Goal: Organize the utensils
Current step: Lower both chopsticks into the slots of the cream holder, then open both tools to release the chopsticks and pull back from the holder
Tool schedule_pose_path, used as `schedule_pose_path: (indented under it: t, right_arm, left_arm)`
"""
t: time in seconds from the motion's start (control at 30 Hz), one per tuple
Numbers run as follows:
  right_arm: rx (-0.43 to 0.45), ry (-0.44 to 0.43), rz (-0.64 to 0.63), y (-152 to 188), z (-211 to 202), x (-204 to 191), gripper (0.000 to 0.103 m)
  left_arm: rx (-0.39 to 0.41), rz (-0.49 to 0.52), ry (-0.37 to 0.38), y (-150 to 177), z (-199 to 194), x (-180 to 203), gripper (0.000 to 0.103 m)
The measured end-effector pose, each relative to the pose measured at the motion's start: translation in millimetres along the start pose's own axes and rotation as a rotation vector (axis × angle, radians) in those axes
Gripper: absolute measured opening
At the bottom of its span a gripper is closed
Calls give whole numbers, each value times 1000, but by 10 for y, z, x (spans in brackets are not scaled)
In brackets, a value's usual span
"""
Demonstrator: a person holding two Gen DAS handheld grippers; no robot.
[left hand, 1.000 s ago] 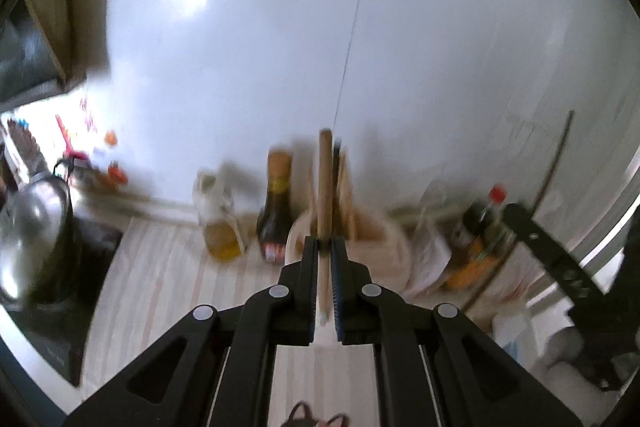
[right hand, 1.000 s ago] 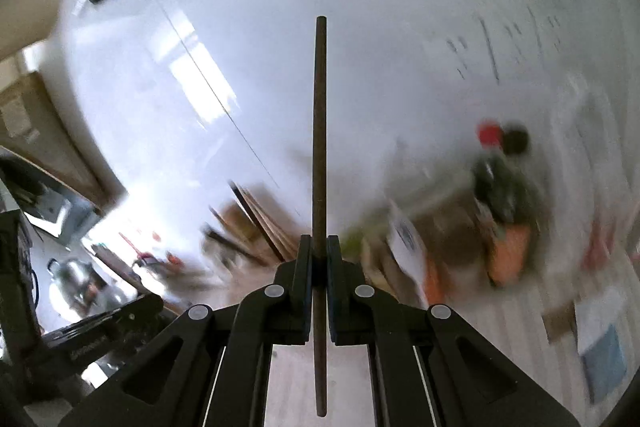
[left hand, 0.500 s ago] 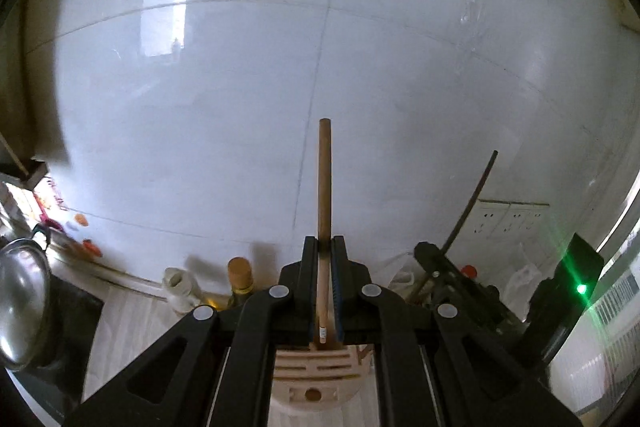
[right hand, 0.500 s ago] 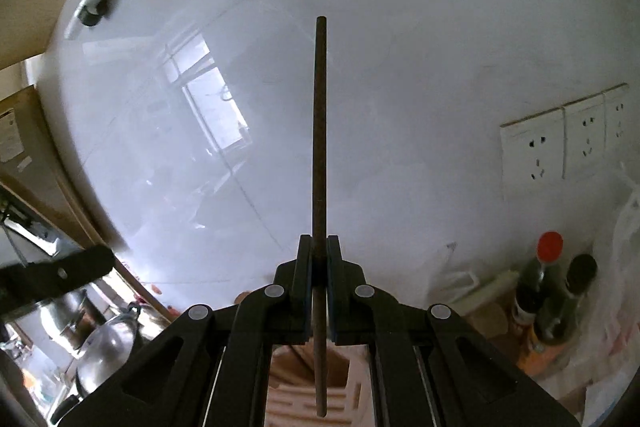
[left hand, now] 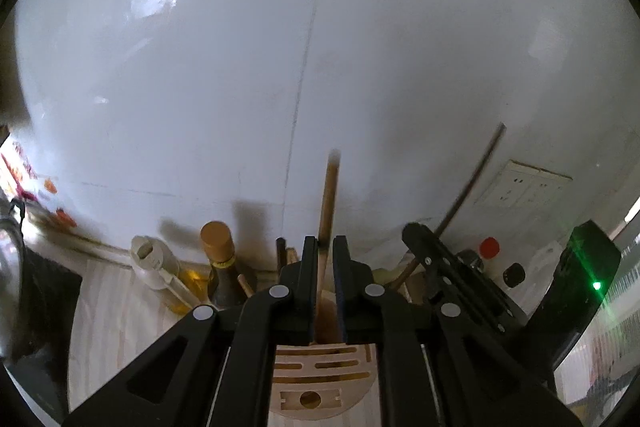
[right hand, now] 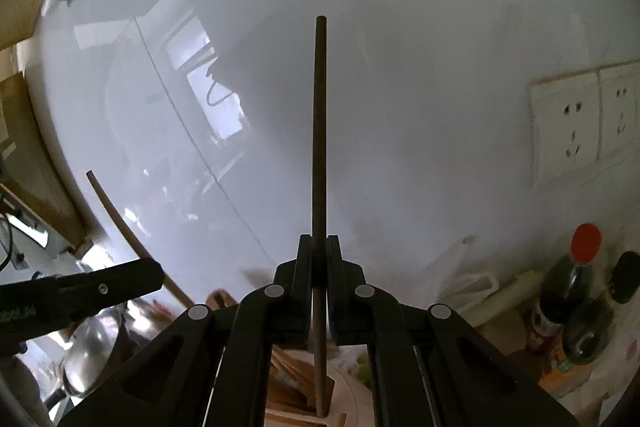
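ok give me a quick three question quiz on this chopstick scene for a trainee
1. True or false: the left gripper and the right gripper each clamp one chopstick.
2. Which chopstick looks darker: A, the left gripper's chopstick, or B, the right gripper's chopstick?
3. Fill in: below the left gripper sits a slotted wooden ____.

Key: 1 true; 2 B; 3 holder.

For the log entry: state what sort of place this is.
Probably a home kitchen counter: dark sauce bottles with red caps, a round slotted wooden utensil holder and a shiny metal pot stand by a glossy white tiled wall.
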State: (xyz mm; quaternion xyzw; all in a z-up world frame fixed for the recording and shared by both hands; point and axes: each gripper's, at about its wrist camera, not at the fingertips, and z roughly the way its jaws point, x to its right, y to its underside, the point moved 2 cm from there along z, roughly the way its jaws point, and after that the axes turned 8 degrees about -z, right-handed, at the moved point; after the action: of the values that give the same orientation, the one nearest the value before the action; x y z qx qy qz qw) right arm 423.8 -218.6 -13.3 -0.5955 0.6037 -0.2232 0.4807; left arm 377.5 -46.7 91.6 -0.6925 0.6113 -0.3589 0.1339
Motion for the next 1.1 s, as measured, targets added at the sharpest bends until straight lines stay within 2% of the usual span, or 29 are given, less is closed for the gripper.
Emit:
schedule_pose_path:
  t: [0.1, 0.13, 0.17, 0.23, 0.33, 0.43, 0.53, 0.6, 0.67, 0.73, 0.87, 1.1]
  right_arm:
    - [-40, -8, 8, 46, 7, 42, 8]
    - [-49, -4, 8, 51, -22, 57, 16]
    - [-51, -11, 9, 50, -46, 67, 32]
    - [-53, -13, 10, 24, -142, 60, 40]
    - [-68, -2, 17, 26, -272, 96, 44]
    - [-78, 29, -1, 51, -444, 95, 46]
    - [-92, 69, -44, 133, -615, 57, 62]
    - [-108, 107, -78, 187, -698, 15, 77]
    - [-124, 151, -128, 273, -785, -62, 97]
    - [-145, 198, -178, 336, -850, -137, 102]
    - [-175, 256, -239, 469, -940, -237, 103]
    - [-171, 296, -280, 540, -1202, -361, 103]
  left_arm:
    - [3, -11, -29, 2, -53, -5, 17]
    - [14, -11, -40, 6, -82, -13, 33]
    - [22, -15, -53, 6, -106, -20, 58]
    - [66, -33, -76, 10, -230, -61, 80]
    - [94, -34, -112, 38, -294, -137, 83]
    - [108, -22, -160, 130, -371, -199, 97]
    - [133, -2, -202, 287, -437, -250, 103]
    - [135, 20, -247, 391, -448, -273, 103]
    - [133, 37, -299, 525, -440, -310, 103]
    - [124, 33, -313, 628, -454, -354, 103]
    - [112, 24, -337, 797, -500, -415, 103]
    - [126, 12, -344, 982, -736, -433, 103]
